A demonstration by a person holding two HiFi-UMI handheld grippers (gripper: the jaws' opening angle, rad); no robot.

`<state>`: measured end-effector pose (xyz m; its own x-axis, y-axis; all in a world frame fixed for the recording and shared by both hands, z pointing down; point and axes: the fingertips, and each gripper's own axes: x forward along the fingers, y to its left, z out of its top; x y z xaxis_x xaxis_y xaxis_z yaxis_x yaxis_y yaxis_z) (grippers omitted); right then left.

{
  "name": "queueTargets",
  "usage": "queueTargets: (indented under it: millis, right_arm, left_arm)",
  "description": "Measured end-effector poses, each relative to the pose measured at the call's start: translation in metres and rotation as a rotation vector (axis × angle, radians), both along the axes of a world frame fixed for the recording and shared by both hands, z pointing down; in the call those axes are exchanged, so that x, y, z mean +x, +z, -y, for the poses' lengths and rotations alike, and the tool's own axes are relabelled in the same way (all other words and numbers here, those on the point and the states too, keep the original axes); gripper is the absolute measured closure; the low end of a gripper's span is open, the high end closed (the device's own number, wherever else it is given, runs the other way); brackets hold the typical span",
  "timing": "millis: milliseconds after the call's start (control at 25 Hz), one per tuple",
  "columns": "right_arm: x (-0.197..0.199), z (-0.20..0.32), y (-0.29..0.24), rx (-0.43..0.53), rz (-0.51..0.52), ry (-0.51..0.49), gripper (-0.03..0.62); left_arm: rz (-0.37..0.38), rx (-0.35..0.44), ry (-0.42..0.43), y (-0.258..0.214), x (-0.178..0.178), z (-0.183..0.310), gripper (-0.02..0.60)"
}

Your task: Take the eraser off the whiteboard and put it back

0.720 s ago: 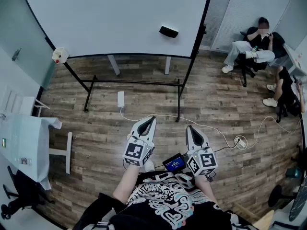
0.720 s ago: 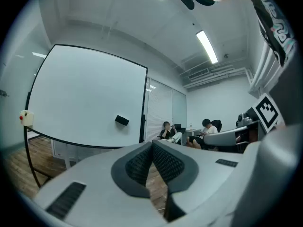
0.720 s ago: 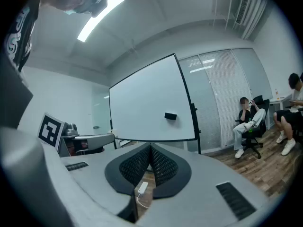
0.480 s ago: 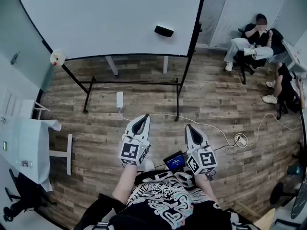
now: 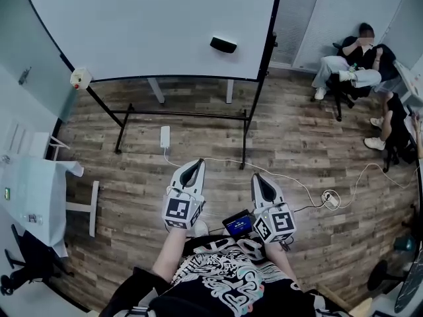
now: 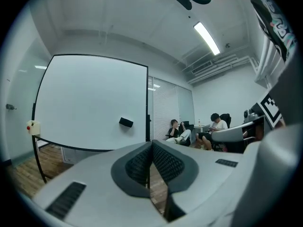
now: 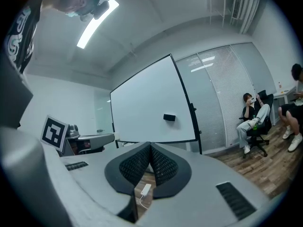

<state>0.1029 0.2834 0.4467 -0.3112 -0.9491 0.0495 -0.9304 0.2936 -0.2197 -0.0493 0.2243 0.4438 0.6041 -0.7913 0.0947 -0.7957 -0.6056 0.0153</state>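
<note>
A black eraser (image 5: 223,44) clings to the right part of the whiteboard (image 5: 145,25), well ahead of both grippers. The eraser (image 6: 126,122) also shows in the left gripper view, and the eraser (image 7: 169,117) in the right gripper view, small and far off. My left gripper (image 5: 194,165) and right gripper (image 5: 256,179) are held level in front of the person's body, side by side, pointing toward the board. Both have their jaws shut with nothing between them. The left gripper (image 6: 151,143) and the right gripper (image 7: 150,145) show their pads meeting at the tips.
The whiteboard stands on a black frame with legs (image 5: 246,134) on a wood floor. A white power strip (image 5: 164,137) and cable (image 5: 297,183) lie on the floor ahead. Seated people (image 5: 350,61) are at the right. A white table (image 5: 33,197) stands at the left.
The head view has shifted slightly; both grippers sit a little lower and further left in it. The jaws stay shut and the eraser stays on the board.
</note>
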Motion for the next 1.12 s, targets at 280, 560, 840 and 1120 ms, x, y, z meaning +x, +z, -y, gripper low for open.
queueTargets:
  millis: [280, 560, 840, 1120]
  right_arm:
    - [0.032, 0.004, 0.014, 0.007, 0.031, 0.022, 0.559]
    - [0.044, 0.012, 0.020, -0.011, 0.052, 0.004, 0.559]
    - [0.046, 0.038, 0.021, 0.001, 0.055, 0.021, 0.559]
    - [0.041, 0.082, 0.027, -0.017, 0.045, 0.036, 0.559]
  left_arm:
    - [0.084, 0.051, -0.045, 0.004, 0.011, -0.010, 0.552]
    - [-0.007, 0.022, -0.074, 0.004, 0.011, 0.000, 0.554]
    - [0.029, 0.015, -0.064, 0.012, 0.013, 0.024, 0.554]
    - [0.008, 0.044, -0.074, 0.010, 0.003, 0.071, 0.553]
